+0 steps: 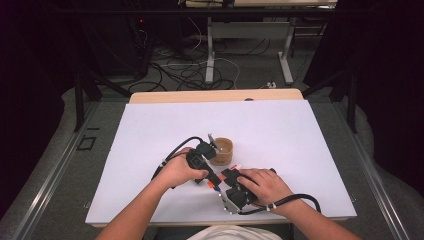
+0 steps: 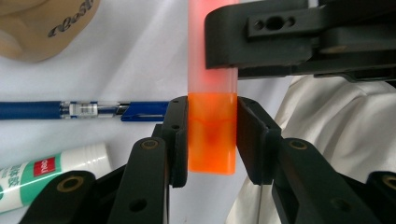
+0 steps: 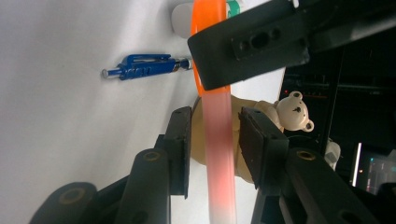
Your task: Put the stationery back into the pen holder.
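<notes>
An orange highlighter (image 2: 211, 140) with a frosted cap (image 2: 198, 42) is held just above the white table. My left gripper (image 2: 210, 116) is shut on its orange barrel, pads pressed on both sides. My right gripper (image 3: 215, 116) has the cap (image 3: 219, 140) between its jaws, and a thin gap shows on each side of it. From above, both grippers meet near the table's front: the left gripper (image 1: 214, 179) and the right gripper (image 1: 229, 175), each in a hand, just in front of a tan cup (image 1: 221, 151).
On the white table sheet (image 1: 280, 135) lie a blue pen (image 2: 70, 110) and a white glue stick (image 2: 51, 172) close to the highlighter. The tan cup (image 2: 37, 23) stands just behind them. A small bear figure (image 3: 294, 112) shows beyond the cup.
</notes>
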A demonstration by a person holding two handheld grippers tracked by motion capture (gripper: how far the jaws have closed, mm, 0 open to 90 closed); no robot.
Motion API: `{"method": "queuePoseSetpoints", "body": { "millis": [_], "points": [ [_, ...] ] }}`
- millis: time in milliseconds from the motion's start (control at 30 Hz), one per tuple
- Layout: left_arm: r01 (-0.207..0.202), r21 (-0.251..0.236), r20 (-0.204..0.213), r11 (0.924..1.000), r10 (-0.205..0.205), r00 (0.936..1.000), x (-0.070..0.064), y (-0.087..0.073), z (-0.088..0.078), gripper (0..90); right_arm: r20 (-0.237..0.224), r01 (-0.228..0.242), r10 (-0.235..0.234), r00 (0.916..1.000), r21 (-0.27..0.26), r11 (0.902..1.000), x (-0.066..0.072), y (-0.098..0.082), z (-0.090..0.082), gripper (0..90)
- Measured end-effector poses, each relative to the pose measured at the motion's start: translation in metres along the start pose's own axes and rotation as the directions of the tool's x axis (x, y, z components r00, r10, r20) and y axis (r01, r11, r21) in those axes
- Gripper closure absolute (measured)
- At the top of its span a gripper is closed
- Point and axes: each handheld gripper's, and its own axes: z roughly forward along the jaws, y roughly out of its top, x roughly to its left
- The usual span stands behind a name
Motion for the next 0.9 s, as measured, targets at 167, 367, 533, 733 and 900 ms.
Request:
{"method": "queuePoseSetpoints", "body": {
  "millis": [167, 367, 533, 733, 900],
  "points": [
    [-0.011, 0.008, 0.003, 0.9999, 0.011, 0.9999, -0.0014, 0.0034, 0.0013, 66.6, -0.006, 0.016, -0.016, 0.9999, 0.012, 0.9998, 0.0011, 0.0013, 0.0011, 68.0],
    [-0.004, 0.014, 0.011, 0.9999, 0.003, 0.9999, -0.0016, 0.0060, 0.0021, 66.6, 0.001, 0.039, -0.039, 0.9993, 0.017, 0.9991, 0.0012, 0.0027, 0.0002, 71.7],
    [0.005, 0.005, 0.014, 1.0000, -0.005, 0.9999, -0.0008, 0.0068, 0.0035, 66.6, -0.004, 0.042, -0.041, 0.9991, 0.023, 0.9989, 0.0024, 0.0026, 0.0009, 72.7],
    [0.019, 0.009, 0.016, 0.9998, -0.019, 0.9997, 0.0000, 0.0070, 0.0039, 66.5, 0.011, 0.058, -0.059, 0.9982, 0.016, 0.9982, 0.0044, 0.0039, 0.0022, 74.9],
    [0.017, 0.010, 0.009, 0.9998, -0.018, 0.9998, -0.0005, 0.0073, 0.0048, 66.5, -0.012, 0.060, -0.060, 0.9981, 0.029, 0.9978, 0.0044, 0.0046, 0.0031, 76.2]
  ]
}}
